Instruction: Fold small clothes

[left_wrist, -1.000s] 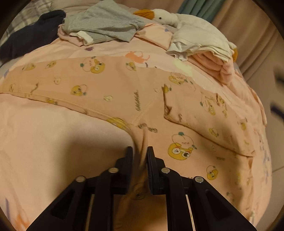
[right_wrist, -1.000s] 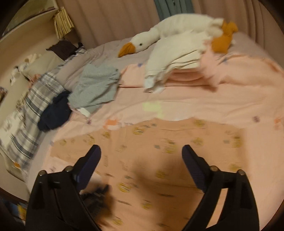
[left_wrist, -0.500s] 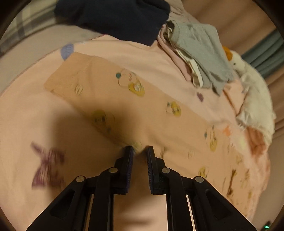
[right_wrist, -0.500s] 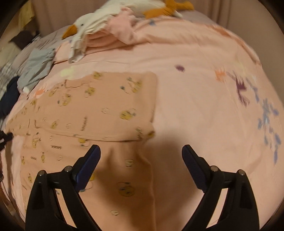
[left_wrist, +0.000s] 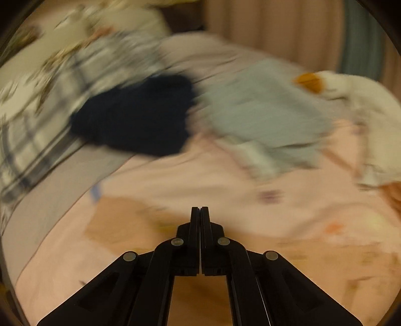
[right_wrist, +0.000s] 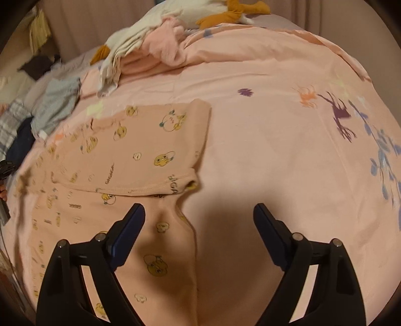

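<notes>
Left fingers [left_wrist: 200, 210] clenched empty; right fingers [right_wrist: 199, 213] spread above the pajama pants [right_wrist: 130, 160], waistband facing right.

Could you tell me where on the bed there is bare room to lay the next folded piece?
The widest bare stretch of pink sheet lies right of the duck-print garment, up to the purple and blue prints. The far edge is crowded: a folded pile and stuffed goose, with a grey garment and navy garment to the left.
</notes>
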Demonstrator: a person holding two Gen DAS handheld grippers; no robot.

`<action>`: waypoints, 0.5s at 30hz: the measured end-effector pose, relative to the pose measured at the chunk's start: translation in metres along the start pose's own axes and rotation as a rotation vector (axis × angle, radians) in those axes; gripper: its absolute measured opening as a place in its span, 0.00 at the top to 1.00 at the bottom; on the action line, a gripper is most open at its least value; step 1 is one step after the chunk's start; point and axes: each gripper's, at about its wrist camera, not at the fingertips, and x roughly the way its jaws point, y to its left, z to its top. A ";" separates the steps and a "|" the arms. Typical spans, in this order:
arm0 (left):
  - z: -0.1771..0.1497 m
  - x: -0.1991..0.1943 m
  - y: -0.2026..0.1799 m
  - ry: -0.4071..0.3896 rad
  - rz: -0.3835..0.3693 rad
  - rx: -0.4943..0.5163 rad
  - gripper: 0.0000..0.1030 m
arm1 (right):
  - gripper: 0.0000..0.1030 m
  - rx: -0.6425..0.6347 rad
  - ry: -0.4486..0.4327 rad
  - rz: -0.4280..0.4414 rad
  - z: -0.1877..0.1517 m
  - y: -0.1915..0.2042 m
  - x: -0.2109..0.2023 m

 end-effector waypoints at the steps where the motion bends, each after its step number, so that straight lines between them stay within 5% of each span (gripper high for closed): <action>1: 0.000 -0.012 -0.021 0.003 -0.059 0.038 1.00 | 0.14 0.012 -0.009 0.015 -0.001 -0.004 -0.004; 4: -0.004 -0.032 -0.057 -0.003 -0.116 0.143 1.00 | 0.13 0.056 -0.014 0.036 -0.009 -0.017 -0.017; 6: -0.009 -0.026 -0.052 0.026 -0.129 0.172 0.85 | 0.13 0.054 0.015 0.046 -0.013 -0.021 -0.021; 9: -0.015 -0.005 -0.004 0.171 -0.191 0.048 0.50 | 0.13 0.044 0.012 0.040 -0.018 -0.022 -0.026; 13: -0.019 0.016 0.086 0.161 -0.106 -0.159 0.47 | 0.13 0.038 0.011 0.037 -0.018 -0.017 -0.028; 15: -0.023 0.028 0.125 0.203 -0.099 -0.235 0.33 | 0.13 0.048 0.019 0.047 -0.018 -0.012 -0.026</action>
